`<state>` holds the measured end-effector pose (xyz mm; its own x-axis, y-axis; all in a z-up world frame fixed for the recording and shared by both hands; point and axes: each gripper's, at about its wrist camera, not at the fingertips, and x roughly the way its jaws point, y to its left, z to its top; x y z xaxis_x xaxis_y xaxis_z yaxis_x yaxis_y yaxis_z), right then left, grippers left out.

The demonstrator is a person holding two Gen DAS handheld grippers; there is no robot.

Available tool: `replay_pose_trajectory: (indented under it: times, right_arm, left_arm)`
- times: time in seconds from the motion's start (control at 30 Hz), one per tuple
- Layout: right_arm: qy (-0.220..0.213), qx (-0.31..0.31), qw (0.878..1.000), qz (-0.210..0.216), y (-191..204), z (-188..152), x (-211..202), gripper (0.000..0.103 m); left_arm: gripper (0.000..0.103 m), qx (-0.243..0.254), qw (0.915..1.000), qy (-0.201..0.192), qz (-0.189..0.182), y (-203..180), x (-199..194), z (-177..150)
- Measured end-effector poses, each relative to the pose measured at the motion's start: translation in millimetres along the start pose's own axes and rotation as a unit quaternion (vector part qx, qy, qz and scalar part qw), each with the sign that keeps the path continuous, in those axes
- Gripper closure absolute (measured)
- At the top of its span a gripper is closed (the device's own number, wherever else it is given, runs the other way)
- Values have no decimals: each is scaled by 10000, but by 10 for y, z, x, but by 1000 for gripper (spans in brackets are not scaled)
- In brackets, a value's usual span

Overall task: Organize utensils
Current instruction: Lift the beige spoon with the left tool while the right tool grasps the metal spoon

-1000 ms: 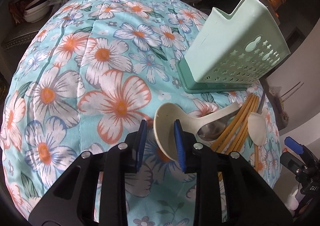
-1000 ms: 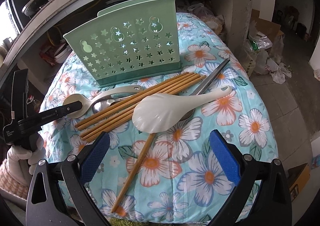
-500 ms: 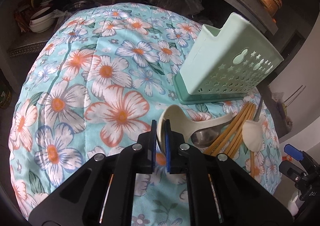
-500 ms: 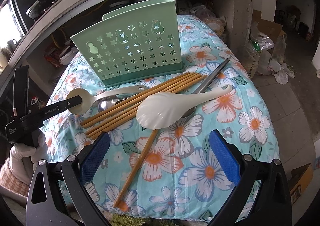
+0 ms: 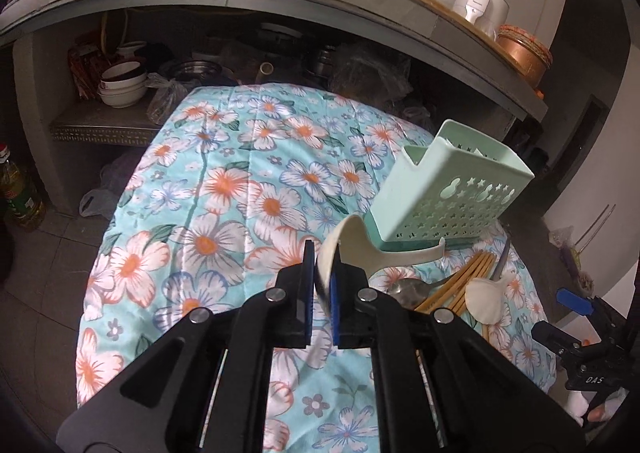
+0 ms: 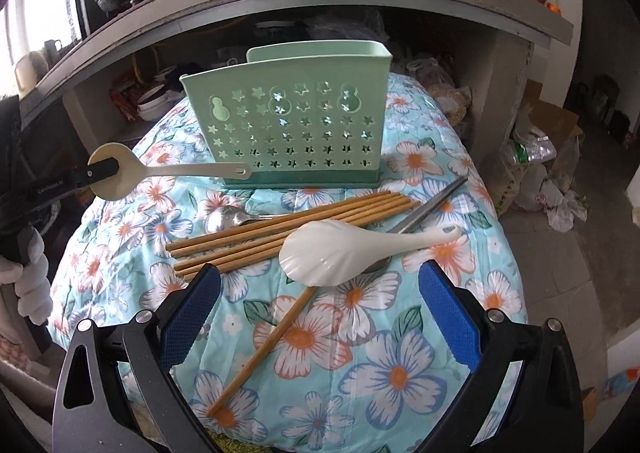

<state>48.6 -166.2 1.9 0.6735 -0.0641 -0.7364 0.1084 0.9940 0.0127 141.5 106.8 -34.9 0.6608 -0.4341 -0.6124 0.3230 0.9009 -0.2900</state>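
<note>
On the floral cloth (image 6: 360,333) covering your worktop, the mint utensil holder (image 6: 288,133) stands upright at the far side, with wooden chopsticks (image 6: 280,229), a metal spoon (image 6: 226,219) and a white rice paddle (image 6: 332,257) lying in a loose pile before it. Your left tool (image 5: 322,293) has just clenched on the bowl of the cream ladle (image 6: 120,177), held clear of the cloth, handle end just in front of the holder's base. Your right tool (image 6: 320,313) hangs released above the pile, near the paddle, gripping nothing.
</note>
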Motion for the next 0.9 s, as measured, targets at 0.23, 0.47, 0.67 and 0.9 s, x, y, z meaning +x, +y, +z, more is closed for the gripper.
replay_pose_trajectory:
  times: [0.23, 0.47, 0.67, 0.9]
  right_arm:
    - [-237, -1314, 9910, 125, 319, 341, 218, 22]
    - [379, -2390, 9700, 228, 614, 484, 771, 44]
    - [910, -2656, 9592, 338, 704, 496, 1140, 49]
    - [1535, -2742, 9478, 534, 597, 542, 1215, 49]
  left_arm:
    - [97, -321, 9988, -271, 239, 254, -205, -13]
    - [97, -571, 9973, -292, 363, 432, -207, -49]
    - [97, -739, 9961, -263, 403, 521, -163, -77]
    - [97, -855, 9956, -227, 321, 559, -95, -124]
